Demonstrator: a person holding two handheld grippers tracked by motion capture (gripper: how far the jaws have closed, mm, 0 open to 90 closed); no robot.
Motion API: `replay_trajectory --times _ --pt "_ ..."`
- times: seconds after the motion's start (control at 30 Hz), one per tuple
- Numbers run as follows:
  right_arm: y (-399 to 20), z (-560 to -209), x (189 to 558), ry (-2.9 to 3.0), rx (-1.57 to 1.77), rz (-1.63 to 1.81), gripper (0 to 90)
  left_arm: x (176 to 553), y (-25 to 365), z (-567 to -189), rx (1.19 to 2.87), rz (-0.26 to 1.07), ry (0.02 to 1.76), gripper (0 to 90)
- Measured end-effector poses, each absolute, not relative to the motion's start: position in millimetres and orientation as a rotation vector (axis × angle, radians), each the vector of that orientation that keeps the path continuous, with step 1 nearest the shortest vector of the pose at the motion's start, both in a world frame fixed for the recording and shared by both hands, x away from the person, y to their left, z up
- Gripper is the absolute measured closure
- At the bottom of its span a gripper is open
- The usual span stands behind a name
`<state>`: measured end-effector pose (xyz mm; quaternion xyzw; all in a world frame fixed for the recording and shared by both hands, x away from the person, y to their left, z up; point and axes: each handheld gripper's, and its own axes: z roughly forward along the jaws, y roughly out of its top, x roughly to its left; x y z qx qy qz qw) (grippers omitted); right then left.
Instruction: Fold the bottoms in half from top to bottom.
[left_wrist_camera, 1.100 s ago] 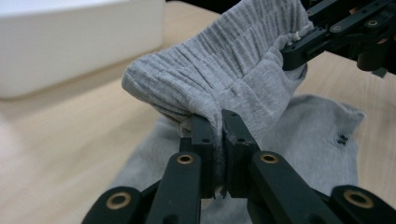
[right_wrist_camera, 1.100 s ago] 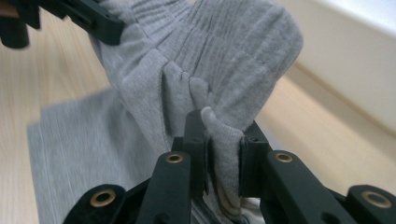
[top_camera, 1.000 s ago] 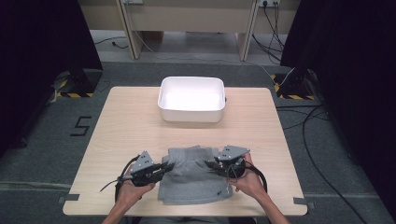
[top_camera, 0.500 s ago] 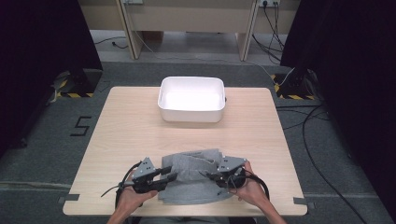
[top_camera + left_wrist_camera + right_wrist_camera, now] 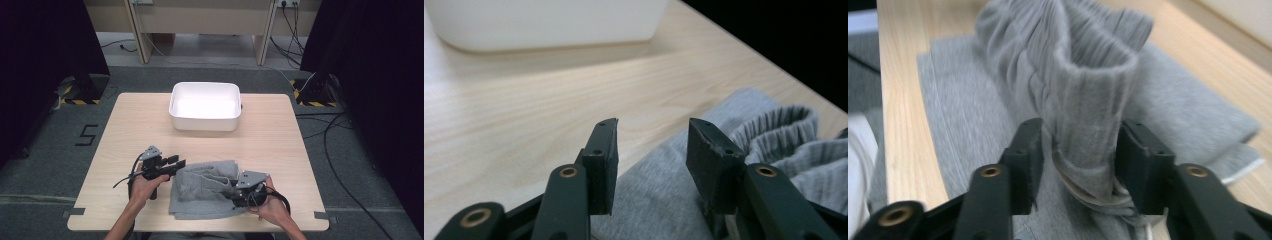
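You're mid-fold on the grey garment (image 5: 202, 192) lying near the table's (image 5: 280, 150) front edge. Your left claw (image 5: 651, 145) has just opened and stands apart, nothing between its jaws. Your right claw (image 5: 1080, 150), also just opening, has the bunched waistband loosely between its jaws. Next, release and regrip an edge.

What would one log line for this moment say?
left gripper: open, just released, beside grey garment | right gripper: opening, waistband fold between jaws | white bin: behind
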<state>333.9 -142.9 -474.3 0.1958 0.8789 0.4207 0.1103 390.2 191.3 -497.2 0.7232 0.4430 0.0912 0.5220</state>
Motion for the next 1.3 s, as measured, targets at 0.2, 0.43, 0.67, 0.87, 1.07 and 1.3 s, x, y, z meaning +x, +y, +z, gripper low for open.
replay_trajectory --times 0.2,0.43,0.67,0.87,1.07,1.3 --pt "-154 -448 330 2.508 0.602 1.357 51.6 379 185 -497 1.759 0.180 1.034 56.3" --pt "-156 -437 331 2.451 0.690 1.373 52.9 358 182 -488 1.762 0.178 0.969 56.4" --pt "-147 -442 331 2.471 0.696 1.386 53.9 330 172 -483 1.772 0.133 0.851 56.6" --pt "-132 -438 326 2.461 0.668 1.402 54.0 312 159 -484 1.820 0.133 0.772 55.9" --pt "-114 -453 319 2.552 0.635 1.301 53.7 302 149 -497 1.929 0.182 0.757 53.8" --pt "-109 -487 314 2.716 0.640 1.096 55.9 294 144 -515 1.974 0.174 0.781 51.4"
